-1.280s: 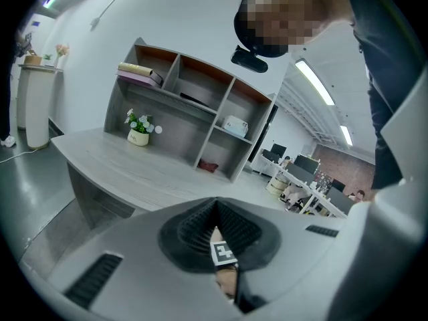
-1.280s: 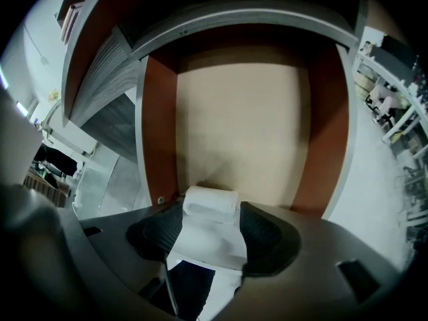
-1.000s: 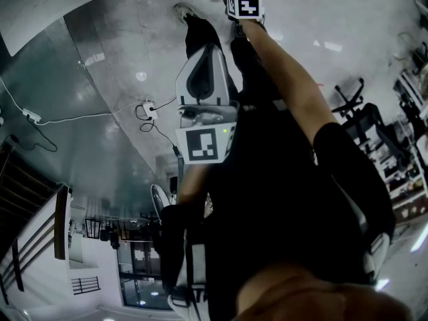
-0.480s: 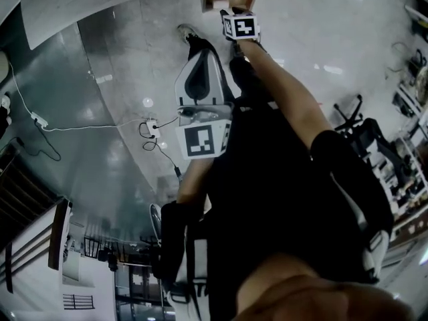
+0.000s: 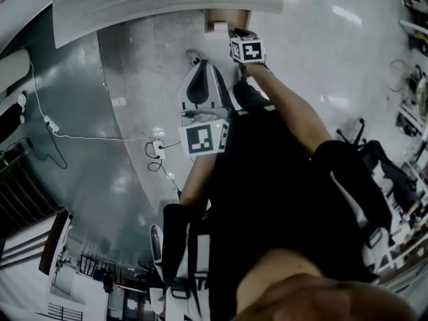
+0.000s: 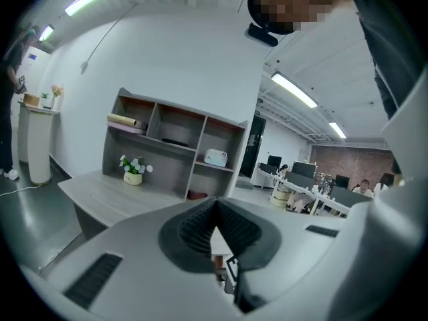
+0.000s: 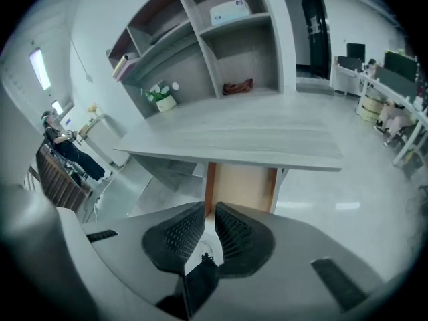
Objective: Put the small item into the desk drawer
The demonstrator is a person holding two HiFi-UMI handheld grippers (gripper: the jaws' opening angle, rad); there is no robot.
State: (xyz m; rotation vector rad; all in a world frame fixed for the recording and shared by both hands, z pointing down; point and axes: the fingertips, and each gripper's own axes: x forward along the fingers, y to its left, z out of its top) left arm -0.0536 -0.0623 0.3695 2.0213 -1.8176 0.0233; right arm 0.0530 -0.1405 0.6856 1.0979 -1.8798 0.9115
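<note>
Left claw: clenched, empty, held clear, aimed across tabletop.
Desk drawer: open beneath tabletop edge.
Small item: pale patch, apparently lying inside drawer.
Right claw: just been closing, slim gap left, nothing between pads, poised above drawer.
Likely remaining: shutting drawer. Best pressed squarely on front, pushed straight and gently, to avoid jolting item.

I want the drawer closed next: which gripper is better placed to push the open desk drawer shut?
Probably right. The right gripper looks straight at the open drawer; its empty jaws have just been closing. The left gripper, jaws together, faces the shelves instead.
</note>
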